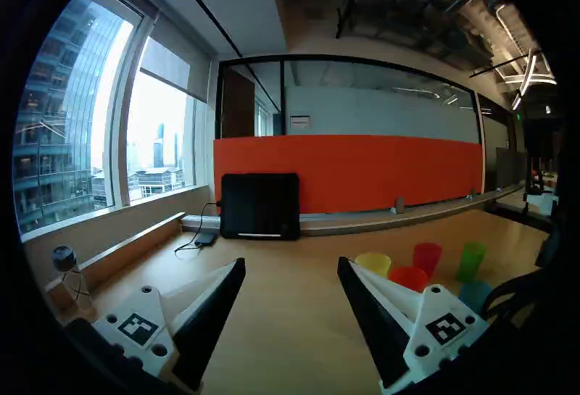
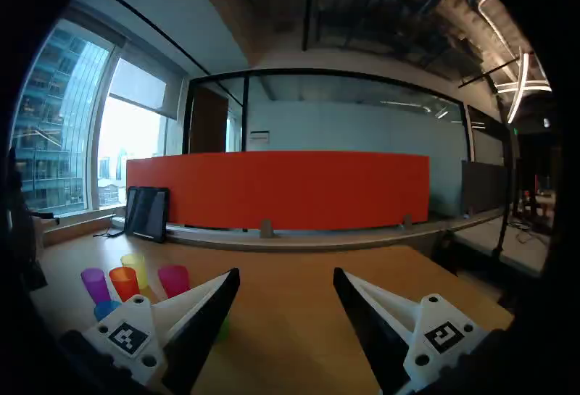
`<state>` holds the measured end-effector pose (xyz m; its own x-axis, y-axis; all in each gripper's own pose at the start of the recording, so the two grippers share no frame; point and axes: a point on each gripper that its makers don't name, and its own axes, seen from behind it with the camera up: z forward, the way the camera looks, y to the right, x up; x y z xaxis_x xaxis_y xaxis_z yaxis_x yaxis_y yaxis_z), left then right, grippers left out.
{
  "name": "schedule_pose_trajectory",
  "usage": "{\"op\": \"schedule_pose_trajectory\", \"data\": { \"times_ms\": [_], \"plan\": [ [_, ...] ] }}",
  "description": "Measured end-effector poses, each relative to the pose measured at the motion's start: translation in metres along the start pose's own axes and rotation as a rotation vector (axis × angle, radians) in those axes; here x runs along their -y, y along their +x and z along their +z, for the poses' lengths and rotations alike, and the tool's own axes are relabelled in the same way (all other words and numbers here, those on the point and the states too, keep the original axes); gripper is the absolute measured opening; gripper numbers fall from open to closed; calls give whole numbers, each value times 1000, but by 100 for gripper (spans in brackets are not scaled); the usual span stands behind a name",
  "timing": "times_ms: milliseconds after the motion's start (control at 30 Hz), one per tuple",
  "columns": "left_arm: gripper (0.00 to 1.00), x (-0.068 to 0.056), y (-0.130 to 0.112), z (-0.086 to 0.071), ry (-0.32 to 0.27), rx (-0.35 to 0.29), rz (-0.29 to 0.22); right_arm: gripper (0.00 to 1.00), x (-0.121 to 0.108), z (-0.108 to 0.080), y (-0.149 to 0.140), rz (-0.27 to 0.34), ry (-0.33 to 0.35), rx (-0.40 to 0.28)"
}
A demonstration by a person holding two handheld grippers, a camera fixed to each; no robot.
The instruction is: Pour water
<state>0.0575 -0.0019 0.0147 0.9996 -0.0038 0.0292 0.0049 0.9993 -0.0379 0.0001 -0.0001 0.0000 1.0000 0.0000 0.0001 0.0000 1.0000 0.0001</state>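
Note:
A clear bottle with a dark cap (image 1: 67, 273) stands at the far left of the wooden table (image 1: 290, 308), left of my left gripper (image 1: 290, 264), which is open with nothing between its fingers. A cluster of coloured cups sits to its right: yellow (image 1: 373, 262), orange (image 1: 408, 277), red (image 1: 426, 257), green (image 1: 471, 259) and blue (image 1: 475, 293). My right gripper (image 2: 285, 273) is open and holds nothing. The cups lie to its left: purple (image 2: 94, 284), orange (image 2: 124, 282), yellow (image 2: 135, 268), pink (image 2: 174, 279), blue (image 2: 106, 309); a green one (image 2: 223, 330) peeks from behind the left finger.
A black screen (image 1: 259, 205) leans against the orange partition (image 1: 348, 170) at the table's back, with a cable and adapter (image 1: 205, 238) beside it. A raised wooden ledge (image 1: 138, 239) runs under the windows on the left. Another desk (image 2: 500, 239) stands to the right.

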Motion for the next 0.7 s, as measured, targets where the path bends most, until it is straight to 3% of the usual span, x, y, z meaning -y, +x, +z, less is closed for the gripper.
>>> {"op": "schedule_pose_trajectory", "data": {
  "times_ms": [267,700],
  "plan": [
    [94,-2,43,9,-29,12,-1,100,10,4,26,6,35,21],
    [94,0,117,21,-64,-4,-6,100,13,12,93,-11,71,19]
  ]
}}
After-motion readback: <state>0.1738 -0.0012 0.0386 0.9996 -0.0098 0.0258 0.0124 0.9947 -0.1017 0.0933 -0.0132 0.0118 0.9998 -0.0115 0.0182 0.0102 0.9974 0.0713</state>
